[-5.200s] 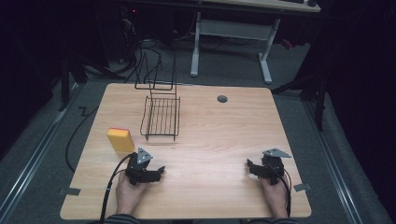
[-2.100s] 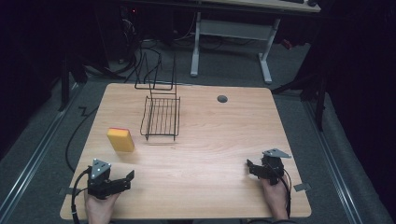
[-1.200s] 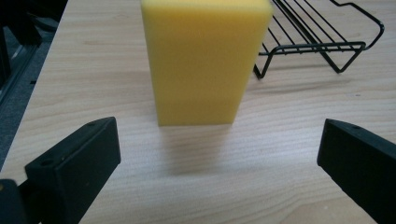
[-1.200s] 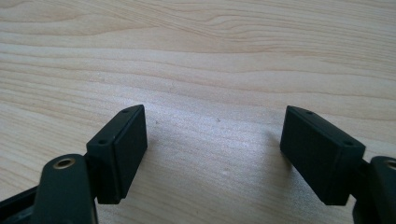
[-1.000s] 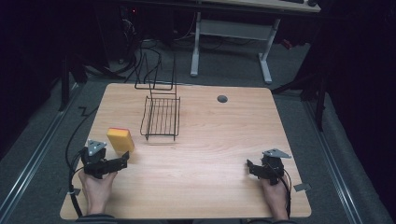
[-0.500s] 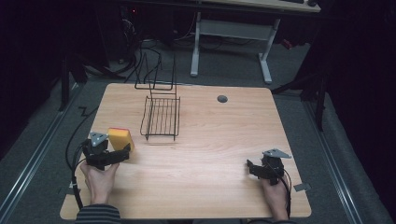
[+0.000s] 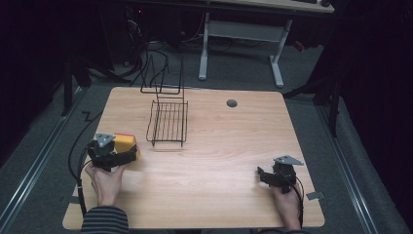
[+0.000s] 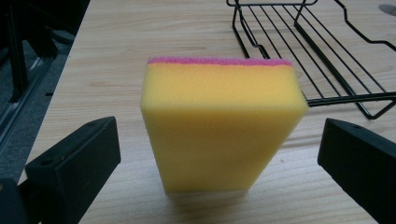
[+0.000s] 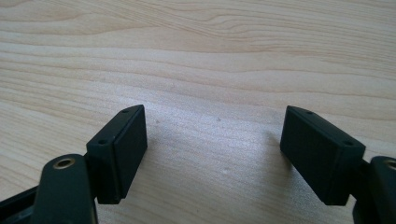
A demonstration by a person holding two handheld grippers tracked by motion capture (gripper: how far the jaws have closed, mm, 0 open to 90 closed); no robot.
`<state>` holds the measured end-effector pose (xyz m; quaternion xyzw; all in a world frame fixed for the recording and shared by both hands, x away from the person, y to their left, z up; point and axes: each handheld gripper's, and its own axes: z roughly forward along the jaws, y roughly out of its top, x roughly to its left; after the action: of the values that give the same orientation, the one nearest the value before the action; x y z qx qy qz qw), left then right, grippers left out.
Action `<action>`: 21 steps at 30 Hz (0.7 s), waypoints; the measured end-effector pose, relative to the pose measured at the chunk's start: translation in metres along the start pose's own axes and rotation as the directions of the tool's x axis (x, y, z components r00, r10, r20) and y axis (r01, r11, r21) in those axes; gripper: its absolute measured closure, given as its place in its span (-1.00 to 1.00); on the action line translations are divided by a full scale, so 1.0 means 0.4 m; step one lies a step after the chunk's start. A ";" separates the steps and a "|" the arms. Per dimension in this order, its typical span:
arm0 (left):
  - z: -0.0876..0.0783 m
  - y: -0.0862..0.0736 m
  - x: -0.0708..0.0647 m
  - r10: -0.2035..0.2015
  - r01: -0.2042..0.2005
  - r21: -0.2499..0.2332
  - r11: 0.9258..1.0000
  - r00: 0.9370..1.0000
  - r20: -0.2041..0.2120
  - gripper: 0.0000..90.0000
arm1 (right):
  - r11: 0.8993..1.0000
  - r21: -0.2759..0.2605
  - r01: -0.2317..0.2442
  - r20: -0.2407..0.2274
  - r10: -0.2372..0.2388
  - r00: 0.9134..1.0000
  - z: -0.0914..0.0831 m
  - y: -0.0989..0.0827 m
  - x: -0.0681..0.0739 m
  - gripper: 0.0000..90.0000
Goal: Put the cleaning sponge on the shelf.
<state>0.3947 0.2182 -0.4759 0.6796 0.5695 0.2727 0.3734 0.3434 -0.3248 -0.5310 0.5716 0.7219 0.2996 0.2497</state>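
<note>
- Sponge [image 8: 219, 126], yellow with a pink scrub layer on its far face, lies flat on the wooden table [image 7: 219, 146] near the left edge, roughly midway between the near and far sides.
- Nearest on the right, a hand [image 7: 287, 204] rests the right gripper [image 7: 263, 175] on the table close to the near right corner; its jaws are spread wide with bare wood between them, as the right gripper view [image 9: 212, 154] shows.
- On the left, somewhat farther in, the other hand [image 7: 104, 180] holds the left gripper [image 7: 127, 155] right at the sponge's near end.
- Seen from the left gripper view [image 8: 219, 186], the jaws stand wide apart, one on either side of the sponge's near end, with a clear gap on each side; neither touches the foam.
- Just beyond and to the right of the sponge stands a black wire rack [image 7: 168, 124], its flat tray lying on the table and a raised wire frame at its far end.
- Farthest off, toward the far right, a small round grommet [image 7: 232, 103] is set into the tabletop.
</note>
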 end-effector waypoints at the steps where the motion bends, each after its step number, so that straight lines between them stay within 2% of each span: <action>1: 0.002 0.000 0.000 0.001 -0.001 0.001 1.000 1.000 -0.002 -1.00 | 1.000 0.000 0.000 0.001 0.000 1.000 0.000 0.000 0.000 -0.48; 11: 0.030 -0.004 0.003 0.015 -0.015 0.002 1.000 0.999 -0.030 -1.00 | 1.000 0.002 -0.001 0.001 0.001 1.000 0.000 0.000 0.000 -0.48; 21: 0.049 -0.007 0.005 0.019 -0.019 0.003 1.000 0.999 -0.036 -1.00 | 1.000 0.001 0.001 0.000 -0.001 1.000 0.000 0.000 0.000 -0.48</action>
<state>0.4090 0.2167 -0.4895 0.6806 0.5700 0.2876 0.3594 0.3434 -0.3249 -0.5309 0.5717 0.7222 0.2989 0.2496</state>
